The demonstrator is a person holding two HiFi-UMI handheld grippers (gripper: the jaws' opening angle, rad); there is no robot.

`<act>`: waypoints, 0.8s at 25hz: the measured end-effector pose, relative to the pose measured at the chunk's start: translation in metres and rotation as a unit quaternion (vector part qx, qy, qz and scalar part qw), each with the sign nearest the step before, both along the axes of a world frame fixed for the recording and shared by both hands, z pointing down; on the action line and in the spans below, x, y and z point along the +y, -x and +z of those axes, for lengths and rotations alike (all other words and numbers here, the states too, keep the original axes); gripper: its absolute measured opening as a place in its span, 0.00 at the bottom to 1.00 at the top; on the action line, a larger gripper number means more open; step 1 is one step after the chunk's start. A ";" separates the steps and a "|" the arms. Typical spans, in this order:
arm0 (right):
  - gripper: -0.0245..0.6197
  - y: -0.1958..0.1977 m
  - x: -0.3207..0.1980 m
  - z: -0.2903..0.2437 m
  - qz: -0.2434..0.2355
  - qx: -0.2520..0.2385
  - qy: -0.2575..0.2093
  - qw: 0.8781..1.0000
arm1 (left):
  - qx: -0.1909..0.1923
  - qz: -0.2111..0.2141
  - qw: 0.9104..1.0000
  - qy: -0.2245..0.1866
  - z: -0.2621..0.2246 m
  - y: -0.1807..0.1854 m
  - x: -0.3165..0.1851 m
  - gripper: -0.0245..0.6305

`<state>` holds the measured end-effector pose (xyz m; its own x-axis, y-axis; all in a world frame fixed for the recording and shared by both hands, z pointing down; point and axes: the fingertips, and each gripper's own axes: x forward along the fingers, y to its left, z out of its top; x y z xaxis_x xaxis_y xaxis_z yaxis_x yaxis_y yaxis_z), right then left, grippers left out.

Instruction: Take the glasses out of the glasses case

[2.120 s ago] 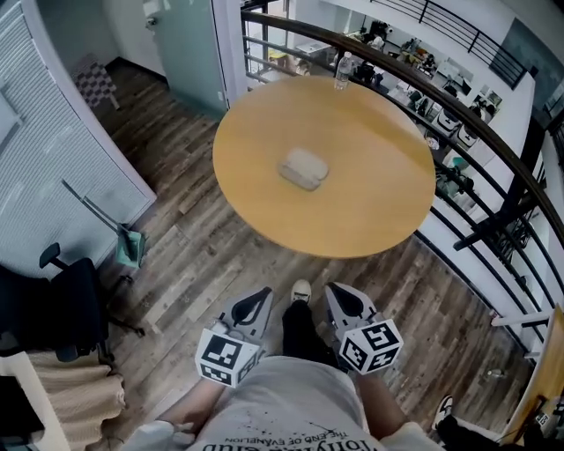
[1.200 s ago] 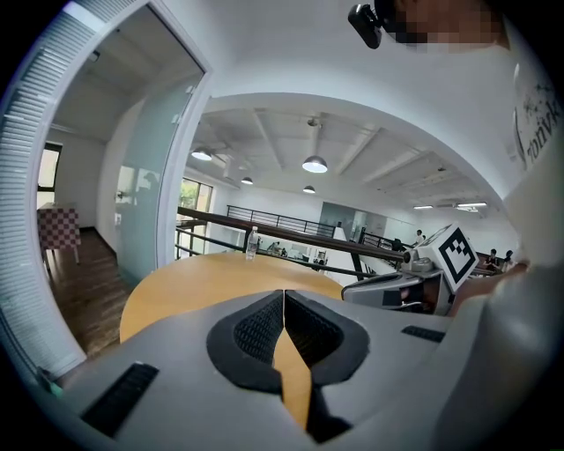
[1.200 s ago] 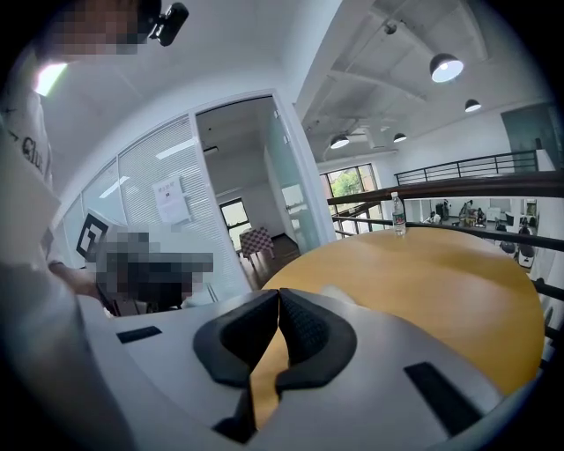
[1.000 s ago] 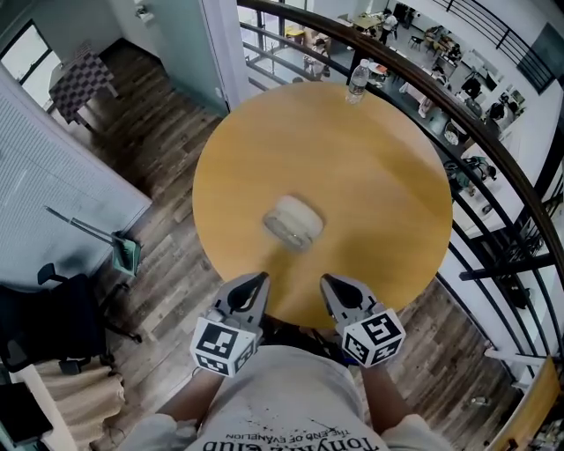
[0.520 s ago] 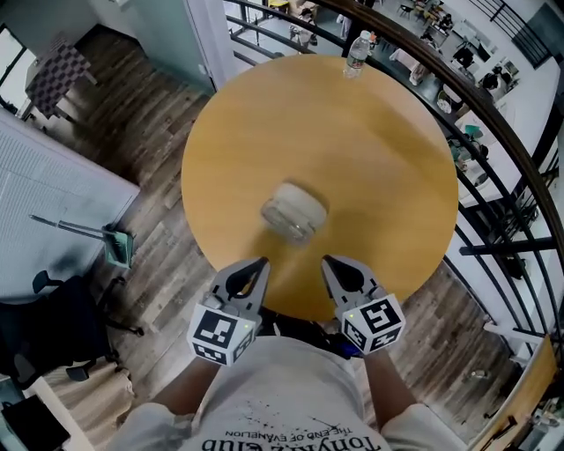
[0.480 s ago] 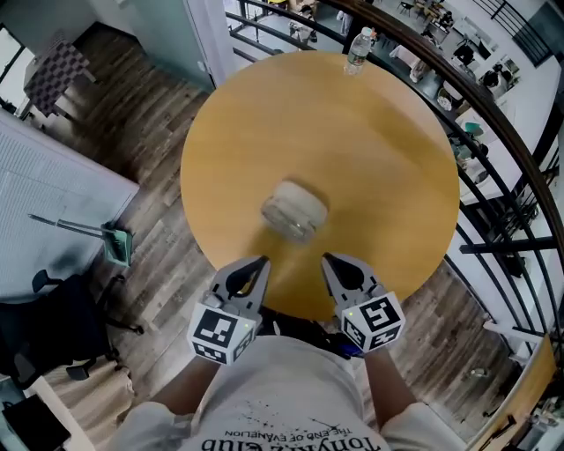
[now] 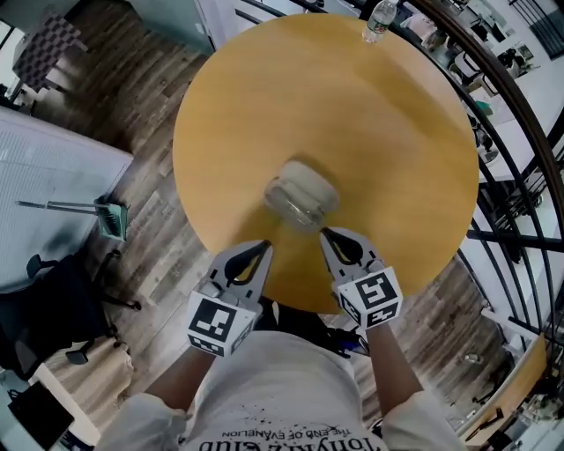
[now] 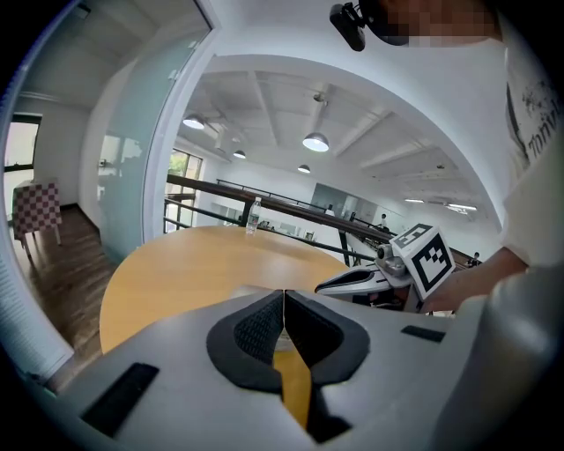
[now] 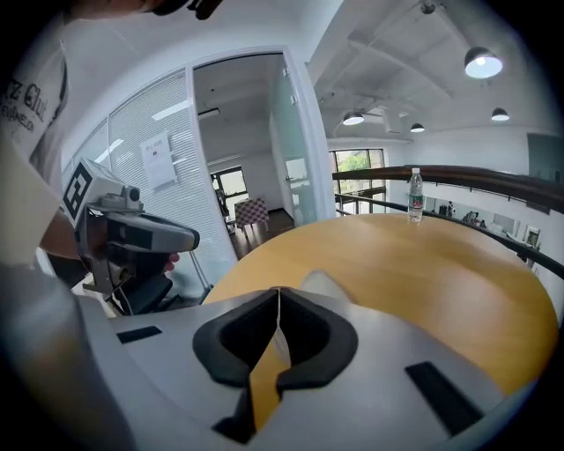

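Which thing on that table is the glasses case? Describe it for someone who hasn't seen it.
Start at the round wooden table. On its near half lies the glasses case: pale grey, rounded, low. Its only neighbour is a clear bottle standing at the far edge.

- My left hand-held gripper [image 7: 262, 248] has jaws pressed together, holding nothing.
- My right hand-held gripper [image 7: 326, 234] beside it is closed and empty too; both point forward.
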<state>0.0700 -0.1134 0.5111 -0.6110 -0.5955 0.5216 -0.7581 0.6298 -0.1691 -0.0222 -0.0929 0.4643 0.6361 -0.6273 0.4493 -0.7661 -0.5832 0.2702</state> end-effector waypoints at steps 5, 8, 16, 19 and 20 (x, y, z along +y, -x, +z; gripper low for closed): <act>0.08 0.007 -0.013 0.024 -0.015 0.014 0.016 1.000 | 0.001 -0.009 1.000 0.009 0.011 0.010 -0.008 0.07; 0.08 0.009 -0.016 0.038 -0.028 0.022 0.027 0.999 | 0.000 -0.011 1.000 0.019 0.018 0.013 -0.008 0.07; 0.16 0.014 -0.023 0.070 -0.059 0.046 0.060 0.995 | 0.000 -0.016 0.999 0.036 0.027 0.017 -0.009 0.07; 0.16 0.019 -0.024 0.080 -0.076 0.056 0.066 0.993 | -0.002 -0.019 0.999 0.041 0.030 0.023 -0.009 0.07; 0.16 0.020 -0.024 0.083 -0.082 0.060 0.068 0.993 | -0.002 -0.020 0.999 0.044 0.032 0.024 -0.009 0.07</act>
